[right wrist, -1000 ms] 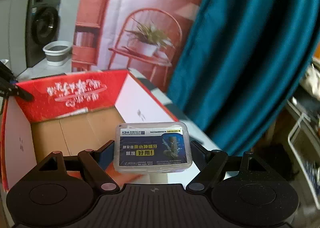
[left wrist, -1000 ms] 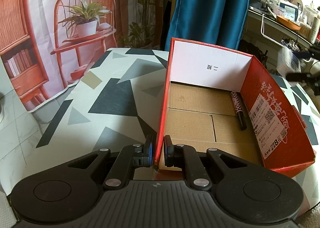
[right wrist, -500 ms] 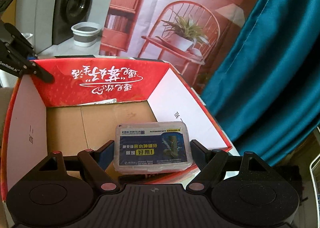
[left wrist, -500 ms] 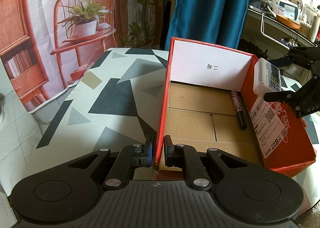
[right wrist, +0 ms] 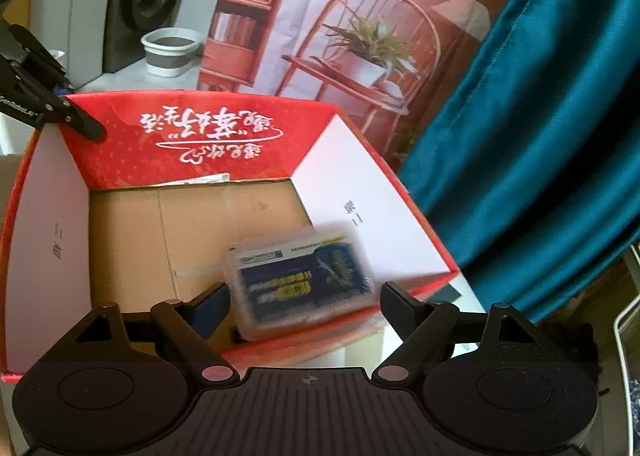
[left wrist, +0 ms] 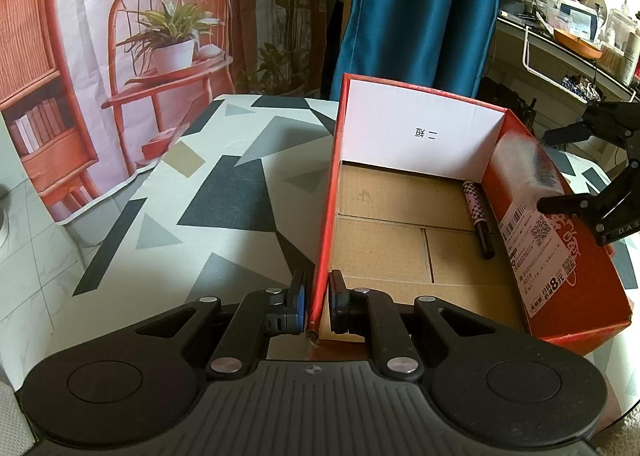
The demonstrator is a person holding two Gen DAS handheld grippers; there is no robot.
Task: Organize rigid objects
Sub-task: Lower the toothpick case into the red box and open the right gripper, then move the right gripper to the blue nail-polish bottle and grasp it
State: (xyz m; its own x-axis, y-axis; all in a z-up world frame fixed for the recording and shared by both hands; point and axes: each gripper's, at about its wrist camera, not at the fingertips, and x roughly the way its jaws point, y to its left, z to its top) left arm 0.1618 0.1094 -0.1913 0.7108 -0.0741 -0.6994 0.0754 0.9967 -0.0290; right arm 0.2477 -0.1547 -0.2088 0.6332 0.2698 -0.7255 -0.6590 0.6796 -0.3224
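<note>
An open red cardboard box (left wrist: 420,132) stands on the patterned table. My left gripper (left wrist: 316,304) is shut on the near end of its left wall. A black marker with a checkered cap (left wrist: 478,220) lies on the box floor by the right wall. My right gripper (right wrist: 304,292) hangs over the box's right rim with its jaws wide. A clear plastic case with a blue label (right wrist: 298,280) sits tilted and blurred between them, with a gap on both sides. In the left wrist view the case (left wrist: 526,162) is a blur at the right wall beside the right gripper (left wrist: 560,168).
The table (left wrist: 224,192) carries a grey, black and white triangle cloth, bare left of the box. A teal curtain (left wrist: 420,8) and a printed backdrop hang behind. A cluttered shelf (left wrist: 580,40) stands at the far right. A washing machine (right wrist: 148,4) and a basin (right wrist: 170,50) are beyond the box.
The clear case was held level in the right gripper; now it is tilted, blurred and free of the pads. The right gripper has sunk and rolled over the box. The left gripper has not moved.
</note>
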